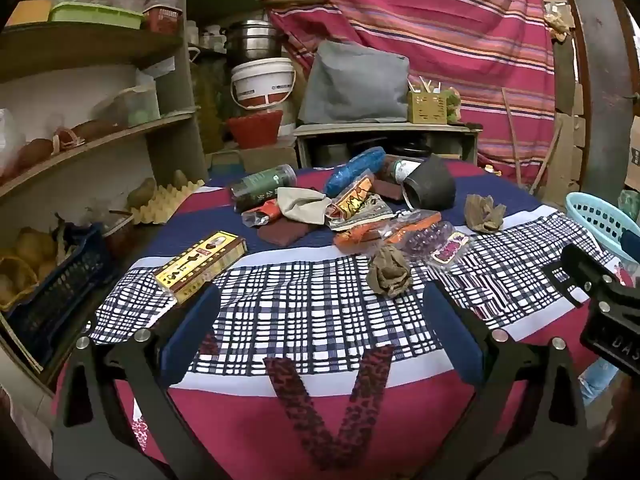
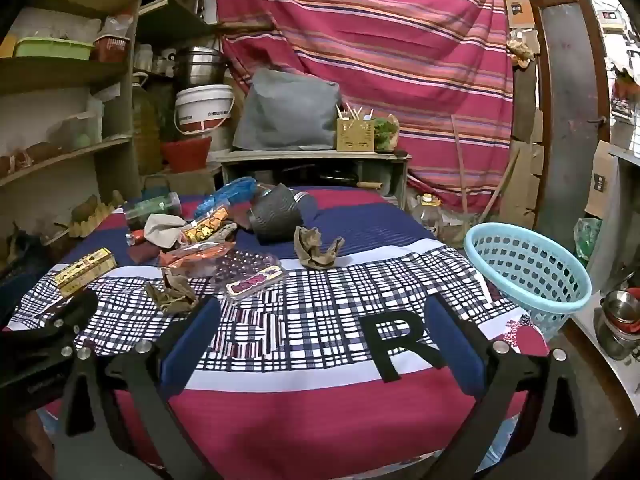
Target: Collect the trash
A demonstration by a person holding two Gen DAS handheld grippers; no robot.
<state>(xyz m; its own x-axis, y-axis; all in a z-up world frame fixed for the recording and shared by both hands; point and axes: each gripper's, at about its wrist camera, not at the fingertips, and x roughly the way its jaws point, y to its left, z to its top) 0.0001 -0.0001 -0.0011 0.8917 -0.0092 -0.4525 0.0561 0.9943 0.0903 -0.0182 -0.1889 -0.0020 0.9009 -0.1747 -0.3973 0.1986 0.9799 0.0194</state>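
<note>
Trash lies on the cloth-covered table [image 1: 320, 320]: a yellow box [image 1: 200, 266], two crumpled brown papers [image 1: 390, 272] [image 1: 483, 208], a clear purple-label pack [image 1: 434, 242], orange wrappers [image 1: 360, 236], a blue bag [image 1: 354, 168], a green jar [image 1: 262, 186] and a black cup [image 1: 432, 186]. My left gripper [image 1: 320, 320] is open and empty above the near checked cloth. My right gripper [image 2: 320, 328] is open and empty, nearest the crumpled paper [image 2: 172, 294]. A light blue basket [image 2: 528, 268] stands at the table's right edge.
Shelves [image 1: 100, 132] with boxes and a blue crate [image 1: 60, 280] stand on the left. A white bucket [image 1: 262, 82], a red pot and a low cabinet [image 1: 384, 136] stand behind the table. A striped curtain [image 2: 380, 60] hangs at the back.
</note>
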